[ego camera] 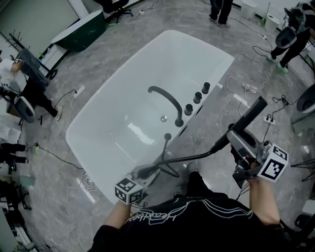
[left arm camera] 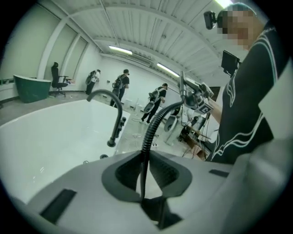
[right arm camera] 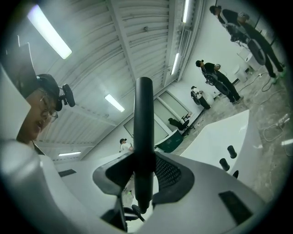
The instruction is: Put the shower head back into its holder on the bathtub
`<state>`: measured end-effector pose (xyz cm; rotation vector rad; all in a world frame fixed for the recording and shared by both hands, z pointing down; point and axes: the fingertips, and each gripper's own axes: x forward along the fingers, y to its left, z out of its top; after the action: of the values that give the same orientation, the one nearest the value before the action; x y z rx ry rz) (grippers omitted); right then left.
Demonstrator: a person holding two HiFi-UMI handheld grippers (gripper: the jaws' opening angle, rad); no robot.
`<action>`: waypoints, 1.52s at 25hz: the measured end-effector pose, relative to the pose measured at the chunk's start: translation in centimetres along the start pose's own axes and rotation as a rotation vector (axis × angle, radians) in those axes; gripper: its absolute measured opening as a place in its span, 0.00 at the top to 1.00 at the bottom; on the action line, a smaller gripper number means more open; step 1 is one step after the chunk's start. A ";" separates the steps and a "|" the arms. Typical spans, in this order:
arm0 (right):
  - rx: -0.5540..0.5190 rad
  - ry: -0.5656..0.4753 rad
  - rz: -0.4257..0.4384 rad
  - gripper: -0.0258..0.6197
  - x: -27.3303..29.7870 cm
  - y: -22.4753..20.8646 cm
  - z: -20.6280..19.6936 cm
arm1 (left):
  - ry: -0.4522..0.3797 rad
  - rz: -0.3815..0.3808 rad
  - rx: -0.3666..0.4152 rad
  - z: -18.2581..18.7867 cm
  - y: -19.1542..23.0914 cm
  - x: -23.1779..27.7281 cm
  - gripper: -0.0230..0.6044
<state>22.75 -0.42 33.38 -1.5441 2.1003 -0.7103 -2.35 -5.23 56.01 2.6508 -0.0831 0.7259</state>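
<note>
Standing at the near end of a white bathtub [ego camera: 98, 135] on a grey stone floor [ego camera: 206, 34], we hold a tool in each hand. Our right tool [ego camera: 237, 134] is clenched on the black shower head [ego camera: 252, 114]. In the right gripper view its dark pads press on both sides of the slim, stick-shaped body, which rises past the jaws toward the ceiling.

Seen from the head view, the shower head is off the tub. It hangs out to the right over the floor, tilted up and away from us, well apart from the rim. From its lower end a black ribbed hose [ego camera: 192, 157] runs left to our left tool [ego camera: 146, 171], which is grasping it. In the left gripper view the jaws stand nearly together, the hose is pinched between the pads, and it arches up and to the right out of them.

The left tool hovers over the near rim of the tub. Beyond it the hose goes on to a small black fitting [ego camera: 167, 136] on the rim; we cannot tell whether that is the holder. On the same side a curved black spout [ego camera: 165, 98] arches over the basin, with three black knobs [ego camera: 197, 97] in a row beside its base. A round drain [ego camera: 164, 118] sits in the tub's bottom. Cables [ego camera: 246, 88] trail across the floor, and other people [ego camera: 221, 10] stand farther off.
</note>
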 end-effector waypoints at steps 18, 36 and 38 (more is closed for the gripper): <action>-0.051 0.022 0.288 0.75 7.4 8.2 3.1 | -0.406 0.347 0.180 18.9 4.7 -13.8 0.87; -0.125 -0.132 0.374 0.75 9.6 11.7 11.3 | -0.583 0.482 0.501 39.2 4.0 -16.3 0.87; -0.135 -0.144 0.375 0.75 9.5 11.6 12.2 | -0.603 0.467 0.518 41.1 3.5 -15.7 0.87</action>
<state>19.05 -8.42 16.22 -1.1728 2.2744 -0.3209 3.18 -24.94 16.89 3.3065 -0.7931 0.0284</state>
